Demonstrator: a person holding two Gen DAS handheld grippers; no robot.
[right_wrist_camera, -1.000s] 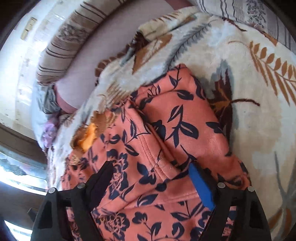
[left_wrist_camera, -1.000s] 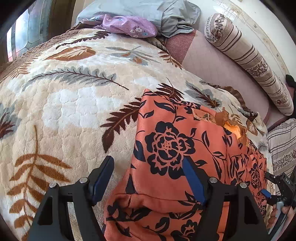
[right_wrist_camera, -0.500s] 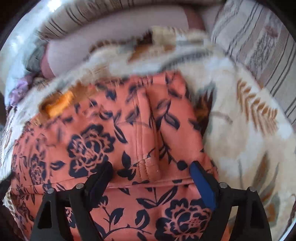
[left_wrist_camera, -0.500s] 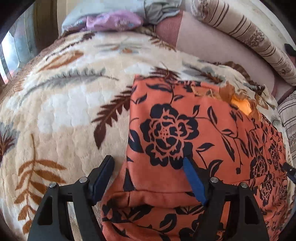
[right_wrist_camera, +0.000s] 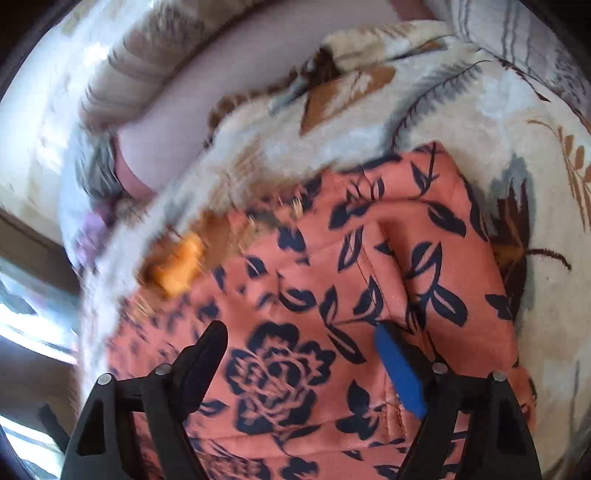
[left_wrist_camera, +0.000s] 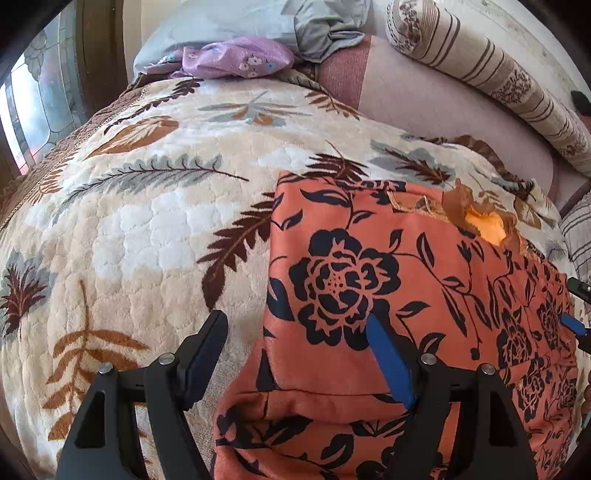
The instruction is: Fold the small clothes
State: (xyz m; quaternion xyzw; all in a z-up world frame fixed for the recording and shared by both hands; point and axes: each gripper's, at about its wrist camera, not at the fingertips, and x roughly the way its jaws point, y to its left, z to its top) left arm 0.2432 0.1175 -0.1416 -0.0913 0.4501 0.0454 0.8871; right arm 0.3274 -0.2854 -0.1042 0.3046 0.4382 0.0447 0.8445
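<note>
- Two grippers over one orange floral garment (left_wrist_camera: 388, 258), spread on a leaf-patterned blanket (left_wrist_camera: 147, 221).
- Left gripper (left_wrist_camera: 295, 332): jaws wide apart, nothing pinched; left finger above bare blanket, right blue pad (left_wrist_camera: 388, 362) above the print, the garment's left edge running between the jaws.
- Right gripper (right_wrist_camera: 301, 343): jaws likewise spread, gripping nothing; both fingers over cloth, a large dark rose between them, a raised seam fold just beyond the blue pad (right_wrist_camera: 399, 373).
- Only from the left wrist: lilac flowered cloth (left_wrist_camera: 236, 61) and grey bedding (left_wrist_camera: 295, 22) far ahead of the jaws, striped bolster (left_wrist_camera: 498, 74) far ahead to the right, sharp yellow-orange lining (left_wrist_camera: 484, 225) at the neck opening.
- Only from the right wrist: the garment's right edge, blanket beyond the right finger; left half smeared with blur.
</note>
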